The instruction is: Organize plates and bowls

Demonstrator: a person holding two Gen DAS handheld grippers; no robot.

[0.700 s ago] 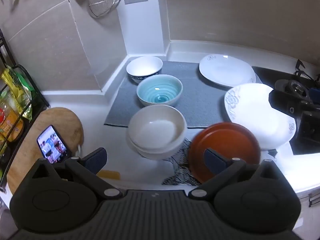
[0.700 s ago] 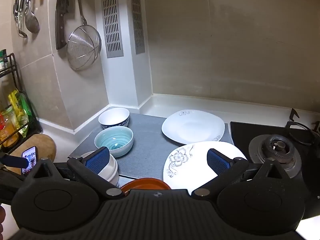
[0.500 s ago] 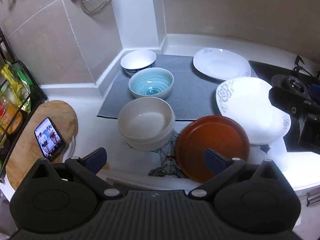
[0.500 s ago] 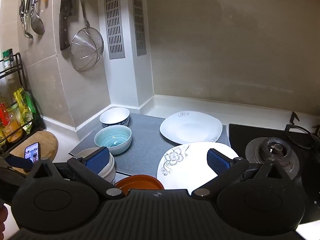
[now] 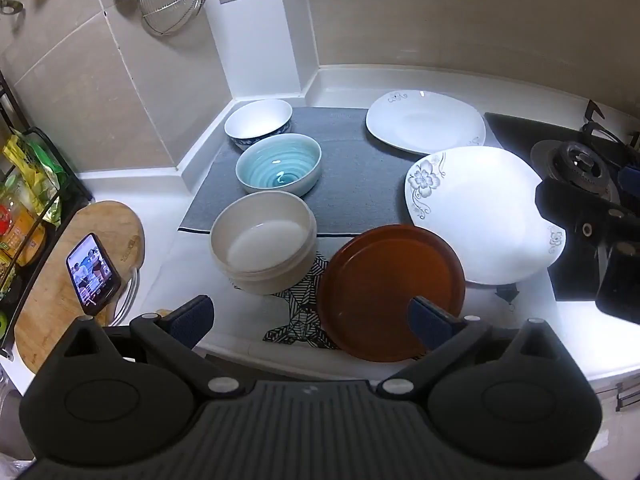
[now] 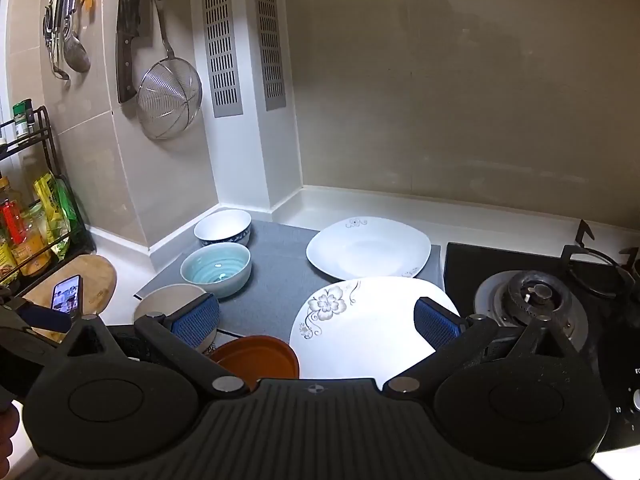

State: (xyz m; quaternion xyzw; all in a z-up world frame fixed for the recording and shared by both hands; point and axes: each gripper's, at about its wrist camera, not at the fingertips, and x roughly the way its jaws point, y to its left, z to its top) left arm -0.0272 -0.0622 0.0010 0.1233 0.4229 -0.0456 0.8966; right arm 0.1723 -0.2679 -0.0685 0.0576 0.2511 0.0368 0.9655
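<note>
Hovering over the surface (image 5: 168, 272), left gripper (image 5: 310, 320) jaws spread wide, holding nothing. Right gripper (image 6: 316, 320) likewise apart and empty. Stacked beige bowls (image 5: 262, 248) sit near the front beside the brown plate (image 5: 390, 292). Teal bowl (image 5: 279, 170) and blue-rimmed bowl (image 5: 258, 122) on grey mat (image 5: 352, 184); floral plate (image 5: 480, 212) overlaps the mat edge, white plate (image 5: 426, 126) behind it.

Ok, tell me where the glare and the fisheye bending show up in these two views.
Left wrist view: the counter edge at the right blows out to white, and the flowered plate is overexposed. The wall lines bow outward toward the frame edges. Right wrist view: the same flowered plate glares near the camera, the back wall stays dim with soft shadows, and the vent column leans.
</note>
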